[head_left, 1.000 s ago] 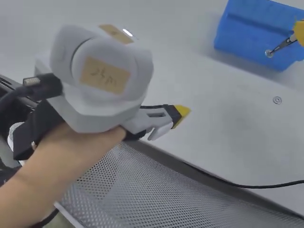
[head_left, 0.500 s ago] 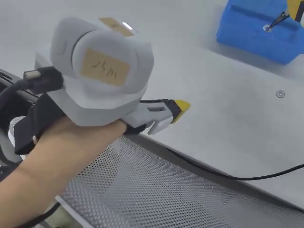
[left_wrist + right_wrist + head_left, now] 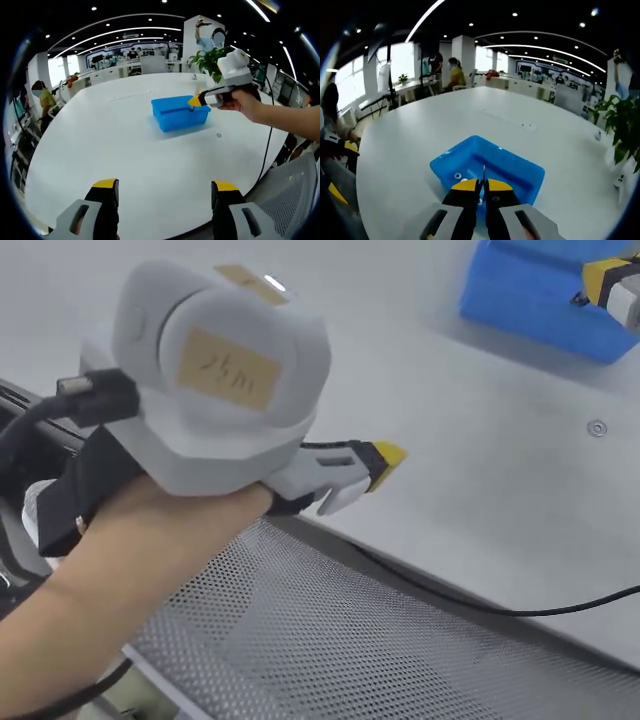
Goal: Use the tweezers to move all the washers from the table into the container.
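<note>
Tweezers (image 3: 483, 172) sit clamped in my right claw (image 3: 483, 184) above the container (image 3: 520, 172); left claw (image 3: 166, 185) is spread apart, one washer (image 3: 597, 428) on the counter (image 3: 480, 470).

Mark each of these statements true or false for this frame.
1. The left gripper has its jaws wide apart with nothing between them. True.
2. The right gripper is shut on the tweezers, over the blue container. True.
3. The container holds no washers. False: at least one washer lies inside it.
4. Every washer is off the table. False: a loose washer lies on the table, apart from the container.
</note>
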`<control>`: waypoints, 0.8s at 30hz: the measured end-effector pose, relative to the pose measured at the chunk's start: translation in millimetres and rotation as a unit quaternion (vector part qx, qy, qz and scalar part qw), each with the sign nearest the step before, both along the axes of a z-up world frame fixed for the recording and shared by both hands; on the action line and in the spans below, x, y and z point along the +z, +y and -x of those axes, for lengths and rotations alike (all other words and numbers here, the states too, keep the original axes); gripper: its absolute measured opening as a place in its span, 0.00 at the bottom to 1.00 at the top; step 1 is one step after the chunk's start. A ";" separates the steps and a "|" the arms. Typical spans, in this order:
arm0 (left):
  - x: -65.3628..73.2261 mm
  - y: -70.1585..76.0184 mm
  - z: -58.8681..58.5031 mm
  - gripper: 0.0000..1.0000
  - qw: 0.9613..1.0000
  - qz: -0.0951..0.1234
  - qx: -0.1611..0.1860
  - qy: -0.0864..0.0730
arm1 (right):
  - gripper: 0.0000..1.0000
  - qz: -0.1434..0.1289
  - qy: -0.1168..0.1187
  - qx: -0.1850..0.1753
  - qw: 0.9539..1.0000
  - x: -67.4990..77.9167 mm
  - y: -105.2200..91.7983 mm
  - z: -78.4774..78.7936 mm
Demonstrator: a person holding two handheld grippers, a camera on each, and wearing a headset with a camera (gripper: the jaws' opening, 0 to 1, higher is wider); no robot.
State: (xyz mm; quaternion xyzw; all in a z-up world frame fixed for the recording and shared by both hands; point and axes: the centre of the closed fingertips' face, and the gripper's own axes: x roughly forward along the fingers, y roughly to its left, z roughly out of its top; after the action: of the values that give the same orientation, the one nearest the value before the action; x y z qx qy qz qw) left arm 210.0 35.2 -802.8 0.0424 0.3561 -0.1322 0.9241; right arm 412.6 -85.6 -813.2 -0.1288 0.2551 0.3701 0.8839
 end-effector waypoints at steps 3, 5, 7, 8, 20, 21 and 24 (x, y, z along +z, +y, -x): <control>-0.8 0.7 -0.1 0.77 1.000 0.000 0.000 0.002 | 0.01 -0.008 0.009 -0.005 1.000 -0.5 -1.0 -0.1; -1.5 1.2 -0.6 0.77 1.000 -0.001 0.000 0.003 | 0.01 -0.017 0.017 -0.007 1.000 -0.8 -1.6 -0.8; -1.0 0.9 -1.1 0.77 1.000 -0.001 0.000 0.002 | 0.02 -0.025 0.025 -0.016 0.999 3.6 -3.9 -0.1; -0.5 0.7 -1.4 0.77 1.000 0.000 0.000 0.001 | 0.02 -0.036 0.016 -0.018 0.999 9.7 -4.2 -0.3; 2.0 -1.8 -3.3 0.77 1.000 0.000 -0.003 -0.002 | 0.02 -0.086 -0.044 -0.023 0.995 73.6 -32.9 29.7; 2.1 -1.7 -3.3 0.77 1.000 -0.001 -0.003 -0.003 | 0.02 -0.087 -0.042 -0.029 0.995 74.0 -37.6 33.2; 2.9 -2.3 -3.9 0.77 1.000 0.000 -0.002 -0.004 | 0.02 -0.082 -0.041 -0.036 0.995 73.0 -45.3 41.5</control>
State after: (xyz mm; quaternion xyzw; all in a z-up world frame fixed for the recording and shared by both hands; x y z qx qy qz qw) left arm 213.9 32.9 -799.9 0.0434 0.3525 -0.1339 0.9252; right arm 371.1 -130.9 -740.3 -0.0613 0.1919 0.3519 0.9141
